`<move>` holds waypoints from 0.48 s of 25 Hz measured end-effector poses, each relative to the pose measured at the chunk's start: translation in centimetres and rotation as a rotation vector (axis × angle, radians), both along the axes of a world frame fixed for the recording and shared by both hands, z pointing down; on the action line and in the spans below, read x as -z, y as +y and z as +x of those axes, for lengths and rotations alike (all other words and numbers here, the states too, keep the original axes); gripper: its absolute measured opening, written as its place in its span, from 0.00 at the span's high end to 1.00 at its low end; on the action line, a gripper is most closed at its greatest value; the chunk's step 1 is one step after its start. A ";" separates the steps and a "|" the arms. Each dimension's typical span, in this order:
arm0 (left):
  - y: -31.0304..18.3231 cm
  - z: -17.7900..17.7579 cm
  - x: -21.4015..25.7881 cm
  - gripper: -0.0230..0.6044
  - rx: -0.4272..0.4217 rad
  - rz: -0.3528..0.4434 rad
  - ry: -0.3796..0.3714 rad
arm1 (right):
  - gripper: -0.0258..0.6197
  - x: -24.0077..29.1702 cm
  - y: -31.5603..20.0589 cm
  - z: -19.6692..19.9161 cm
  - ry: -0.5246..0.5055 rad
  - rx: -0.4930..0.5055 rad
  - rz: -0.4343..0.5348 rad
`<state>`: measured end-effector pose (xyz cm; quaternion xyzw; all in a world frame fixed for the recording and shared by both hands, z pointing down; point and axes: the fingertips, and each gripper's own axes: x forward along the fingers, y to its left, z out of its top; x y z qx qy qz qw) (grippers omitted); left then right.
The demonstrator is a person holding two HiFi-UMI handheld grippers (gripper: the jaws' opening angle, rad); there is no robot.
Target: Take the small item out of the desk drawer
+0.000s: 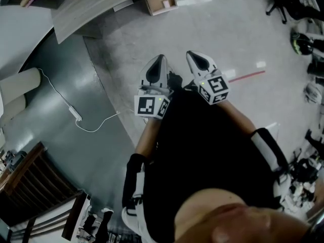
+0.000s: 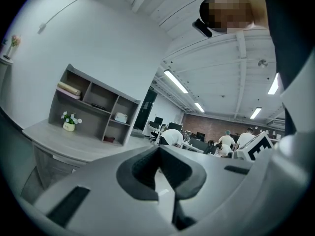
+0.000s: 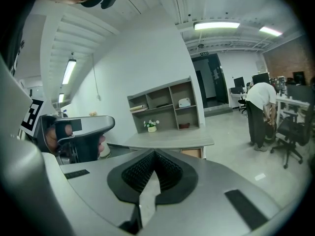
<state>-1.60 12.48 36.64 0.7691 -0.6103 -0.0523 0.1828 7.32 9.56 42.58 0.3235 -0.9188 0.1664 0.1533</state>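
Holds the left gripper (image 1: 161,58) and the right gripper (image 1: 192,55) side by side in front of the body, above the pale floor (image 1: 228,39) and well apart from the tabletop (image 1: 96,4). Has the left fingers (image 2: 135,173) pressed together with nothing pinched, and the right fingers (image 3: 133,176) pressed together the same way, empty too. Shows, at the top of the head view, the drawer (image 1: 150,6) standing open past the tabletop's edge, with a small white item (image 1: 165,4) lying inside it, far from both grippers. Shows only the wooden front of that drawer under the tabletop in the right gripper view. Carries on the tabletop a shelf unit (image 3: 165,104) of open compartments: a roll (image 3: 139,108) in an upper one, a small white box (image 3: 184,102) in another and a dark bowl (image 3: 184,126) in the lowest at that end. Has a plant pot (image 3: 151,126) with white flowers standing just in front of the shelf unit. Leaves a white cable (image 1: 76,115) trailing across the darker floor at the left of the head view.
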 end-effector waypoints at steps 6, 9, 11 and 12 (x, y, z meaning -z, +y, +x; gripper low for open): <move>-2.3 -2.1 0.1 0.97 -0.020 0.013 -0.003 | 0.96 0.0 -3.1 -2.0 0.021 -0.028 0.017; -3.7 -2.8 -0.3 0.97 -0.014 0.012 0.013 | 0.96 -0.1 -5.0 -2.8 0.022 -0.047 0.021; -4.6 -3.1 -0.3 0.97 -0.009 0.013 0.016 | 0.96 -0.3 -6.1 -3.2 0.027 -0.050 0.019; -5.1 -3.2 -0.3 0.97 -0.007 0.014 0.016 | 0.96 -0.4 -6.7 -3.4 0.028 -0.044 0.023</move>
